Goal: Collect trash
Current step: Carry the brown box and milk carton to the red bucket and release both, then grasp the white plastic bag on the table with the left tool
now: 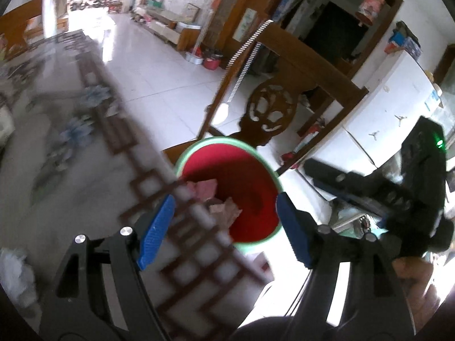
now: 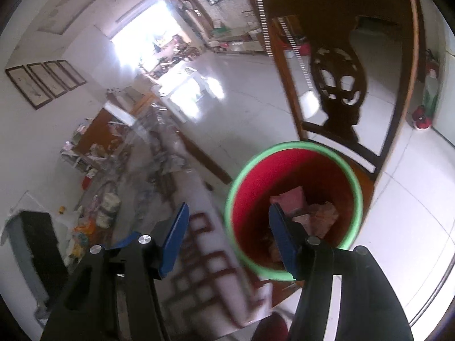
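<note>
White tiled floor (image 1: 159, 85), patterned worktop (image 1: 85, 147). Red bin (image 1: 256, 193) beside it held crumpled trash (image 1: 224, 209). Left tongs (image 1: 224, 227) and right tongs (image 2: 227, 236) both open, empty.

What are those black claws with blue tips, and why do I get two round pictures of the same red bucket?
No robot here: a person holds a two-finger tool in each hand, with a wide-angle camera on each looking along its fingers. One picture comes from the left gripper, the other from the right gripper. Both stand open with nothing between the blue fingers. Both look down at a red bin with a green rim, standing beside a patterned table and in front of a wooden chair. Crumpled paper trash lies in the bin.
</note>
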`<state>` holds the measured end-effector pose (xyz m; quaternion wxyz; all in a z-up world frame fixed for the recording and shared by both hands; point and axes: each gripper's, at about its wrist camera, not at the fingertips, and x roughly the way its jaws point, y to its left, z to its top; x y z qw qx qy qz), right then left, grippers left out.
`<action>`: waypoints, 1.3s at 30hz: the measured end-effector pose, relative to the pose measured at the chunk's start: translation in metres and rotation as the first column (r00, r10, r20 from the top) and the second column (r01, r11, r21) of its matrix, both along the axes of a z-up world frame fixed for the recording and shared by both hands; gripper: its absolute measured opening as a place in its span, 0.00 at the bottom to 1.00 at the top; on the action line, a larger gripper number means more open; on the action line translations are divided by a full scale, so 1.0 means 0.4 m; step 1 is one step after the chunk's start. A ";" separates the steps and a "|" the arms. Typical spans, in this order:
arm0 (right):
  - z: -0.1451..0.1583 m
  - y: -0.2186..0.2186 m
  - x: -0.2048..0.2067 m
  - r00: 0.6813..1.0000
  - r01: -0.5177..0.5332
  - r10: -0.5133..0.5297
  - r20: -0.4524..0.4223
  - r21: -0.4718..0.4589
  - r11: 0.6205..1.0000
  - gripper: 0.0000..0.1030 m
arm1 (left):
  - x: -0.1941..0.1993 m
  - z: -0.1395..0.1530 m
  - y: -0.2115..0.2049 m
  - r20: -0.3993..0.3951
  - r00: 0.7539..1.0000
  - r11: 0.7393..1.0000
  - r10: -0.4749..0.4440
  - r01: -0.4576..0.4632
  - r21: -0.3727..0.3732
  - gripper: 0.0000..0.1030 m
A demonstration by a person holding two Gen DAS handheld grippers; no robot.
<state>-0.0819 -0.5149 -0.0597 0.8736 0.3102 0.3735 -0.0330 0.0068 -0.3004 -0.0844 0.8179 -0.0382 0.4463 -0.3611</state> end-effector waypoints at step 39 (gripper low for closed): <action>0.040 0.393 0.075 0.933 -0.360 0.357 -0.048 -0.088 0.929 0.68 | 0.013 -0.100 0.543 -0.087 0.900 0.900 0.426 -0.413 0.137 0.50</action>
